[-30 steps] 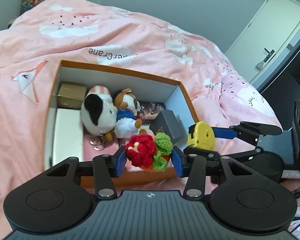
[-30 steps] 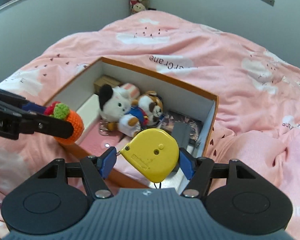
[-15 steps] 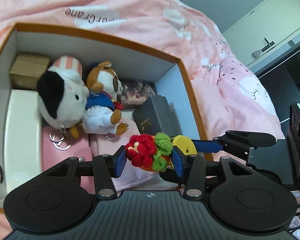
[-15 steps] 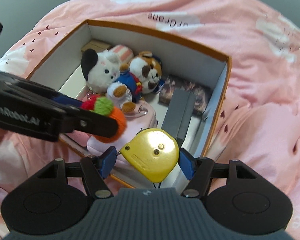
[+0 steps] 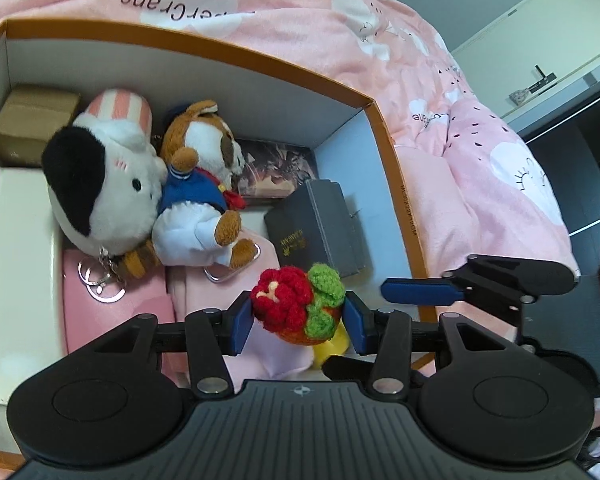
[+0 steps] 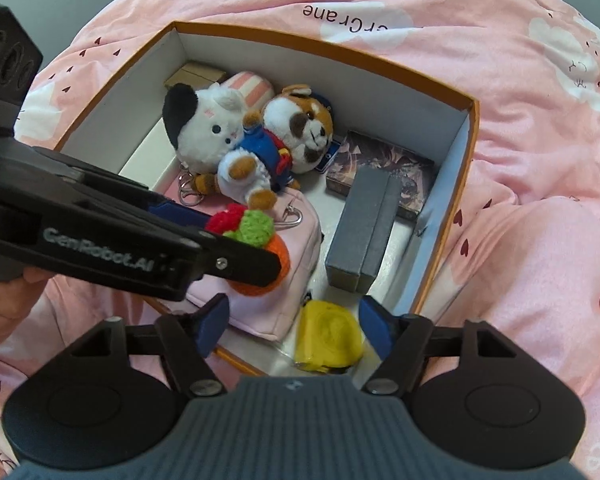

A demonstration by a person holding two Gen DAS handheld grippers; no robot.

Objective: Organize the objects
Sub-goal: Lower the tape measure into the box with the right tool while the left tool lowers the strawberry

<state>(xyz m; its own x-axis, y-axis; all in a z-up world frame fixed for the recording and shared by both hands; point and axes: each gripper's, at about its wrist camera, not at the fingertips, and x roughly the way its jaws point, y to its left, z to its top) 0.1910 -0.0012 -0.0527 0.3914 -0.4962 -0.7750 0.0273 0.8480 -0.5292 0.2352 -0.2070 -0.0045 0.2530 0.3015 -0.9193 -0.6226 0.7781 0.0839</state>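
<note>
Right wrist view looks down on a bed [image 6: 540, 128] under a pink quilt; an orange-rimmed box [image 6: 470, 184] sits on it; inside, a white plush [image 6: 208, 128] and a brown dog plush [image 6: 300, 128] lie toward the far wall, a grey case [image 6: 364, 228] near the right wall, a pink pouch [image 6: 296, 264] at the near edge; the yellow tape measure [image 6: 328, 336] lies blurred on the box floor in the near right corner, between the pads of the right tool [image 6: 294, 322], whose jaws have just been opening and stand clear of it; the left tool [image 5: 298, 316] is clenched on a crocheted flower [image 5: 296, 304] above the pouch.
</note>
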